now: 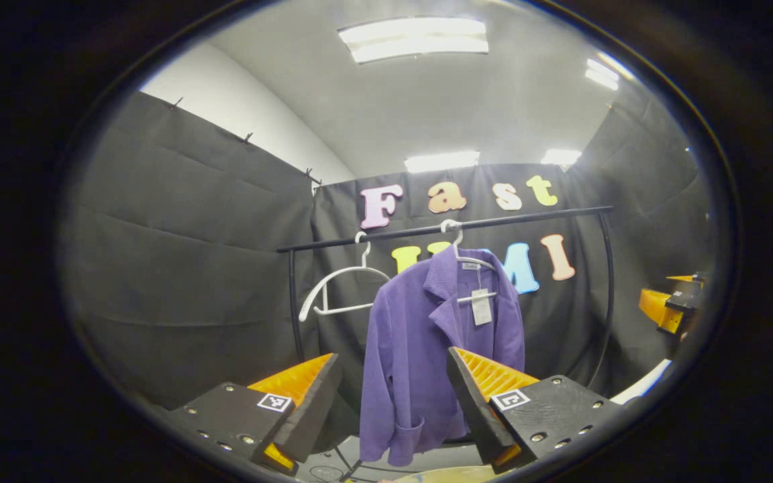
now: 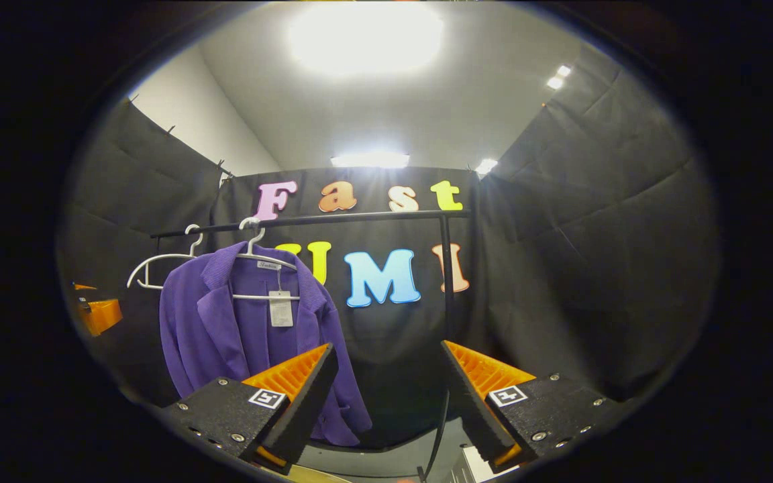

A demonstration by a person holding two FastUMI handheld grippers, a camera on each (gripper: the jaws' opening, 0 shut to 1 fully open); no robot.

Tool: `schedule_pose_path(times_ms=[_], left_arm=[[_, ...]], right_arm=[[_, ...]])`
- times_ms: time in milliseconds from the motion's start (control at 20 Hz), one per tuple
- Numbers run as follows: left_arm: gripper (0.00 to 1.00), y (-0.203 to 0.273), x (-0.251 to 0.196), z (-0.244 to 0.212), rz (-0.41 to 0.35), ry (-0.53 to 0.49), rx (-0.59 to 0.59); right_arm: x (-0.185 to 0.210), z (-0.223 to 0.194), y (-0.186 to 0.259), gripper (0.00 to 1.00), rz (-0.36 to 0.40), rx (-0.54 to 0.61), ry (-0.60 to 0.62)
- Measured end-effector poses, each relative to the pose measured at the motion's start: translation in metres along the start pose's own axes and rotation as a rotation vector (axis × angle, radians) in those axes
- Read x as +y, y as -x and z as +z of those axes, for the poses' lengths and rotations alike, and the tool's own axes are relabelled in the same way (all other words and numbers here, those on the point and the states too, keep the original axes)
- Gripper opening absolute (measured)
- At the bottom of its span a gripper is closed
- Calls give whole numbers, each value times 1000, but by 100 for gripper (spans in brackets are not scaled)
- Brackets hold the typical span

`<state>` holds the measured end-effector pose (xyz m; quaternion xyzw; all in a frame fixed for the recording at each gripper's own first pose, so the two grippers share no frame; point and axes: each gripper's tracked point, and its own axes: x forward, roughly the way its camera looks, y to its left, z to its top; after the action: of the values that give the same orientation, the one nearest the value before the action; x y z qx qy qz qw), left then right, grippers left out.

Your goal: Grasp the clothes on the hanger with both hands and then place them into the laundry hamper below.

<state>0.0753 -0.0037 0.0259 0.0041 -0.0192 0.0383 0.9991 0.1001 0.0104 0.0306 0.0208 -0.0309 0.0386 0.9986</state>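
We have yet to begin: the purple jacket (image 1: 427, 349) hangs on its hanger (image 1: 470, 263) from the far rail (image 1: 447, 229). Our left gripper (image 1: 393, 396) and right gripper (image 2: 386, 392) gape wide, holding nothing, well short of it.

The purple jacket (image 1: 420, 342) is ribbed, matt cloth with a paper tag (image 1: 481, 307); its hanger (image 2: 262, 258) looks smooth plastic; the rail (image 1: 440, 230) dark metal.

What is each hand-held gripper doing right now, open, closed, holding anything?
Left hand-held gripper: open, holding nothing, purple jacket ahead between its fingers.
Right hand-held gripper: open, holding nothing.
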Motion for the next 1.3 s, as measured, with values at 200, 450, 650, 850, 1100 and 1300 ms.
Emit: schedule_pose_path(times_ms=[200, 450, 650, 850, 1100, 1300], left_arm=[[91, -24, -7, 16, 20, 15, -26], [91, -52, -24, 26, 22, 9, -40], [97, -75, -50, 29, 4, -13, -49], [97, -103, -75, 25, -9, -6, -44], [96, -140, -103, 9, -22, 31, -13], [97, -167, -121, -9, -22, 25, 19]], right_arm=[[9, 9, -36, 94, 44, -16, -4], [28, 17, -75, 94, 118, -23, -29], [42, 15, -106, 94, 167, -23, -30], [55, 9, -134, 94, 204, -19, -39], [68, 3, -169, 94, 237, -26, -43], [87, -8, -193, 94, 306, -26, -57]])
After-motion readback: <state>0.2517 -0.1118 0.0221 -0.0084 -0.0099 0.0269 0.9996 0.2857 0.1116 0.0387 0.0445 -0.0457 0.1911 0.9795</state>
